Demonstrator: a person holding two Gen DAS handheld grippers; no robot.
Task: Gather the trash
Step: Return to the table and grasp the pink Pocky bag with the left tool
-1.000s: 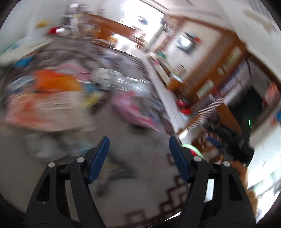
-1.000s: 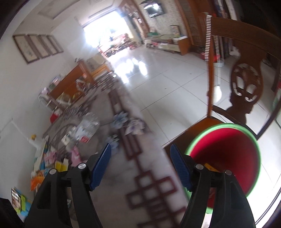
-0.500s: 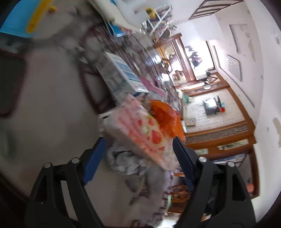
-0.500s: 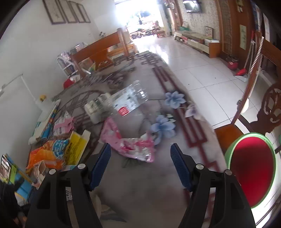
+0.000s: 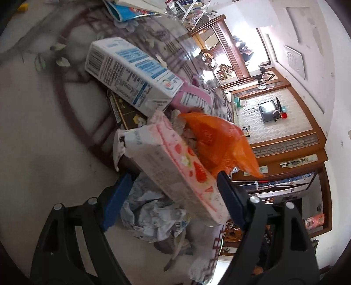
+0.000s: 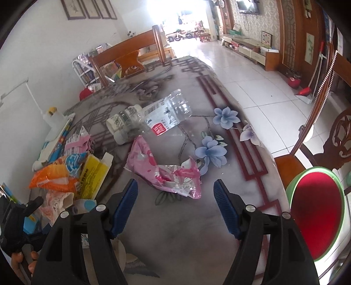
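Both grippers brought over the littered table.
The left gripper (image 5: 173, 197), jaws wide, had swung to straddle a strawberry carton (image 5: 175, 166), apparently ungripped; the right gripper (image 6: 175, 206) hovered empty above a pink wrapper (image 6: 166, 173).

A white tiled floor (image 6: 258, 72) is lit by strong daylight from a bright doorway (image 6: 175, 19). Framed pictures (image 6: 87, 8) are hung on the white wall. Wooden chairs (image 6: 129, 54) are set around the patterned tablecloth (image 6: 175, 241); a television (image 6: 248, 5) is mounted opposite.
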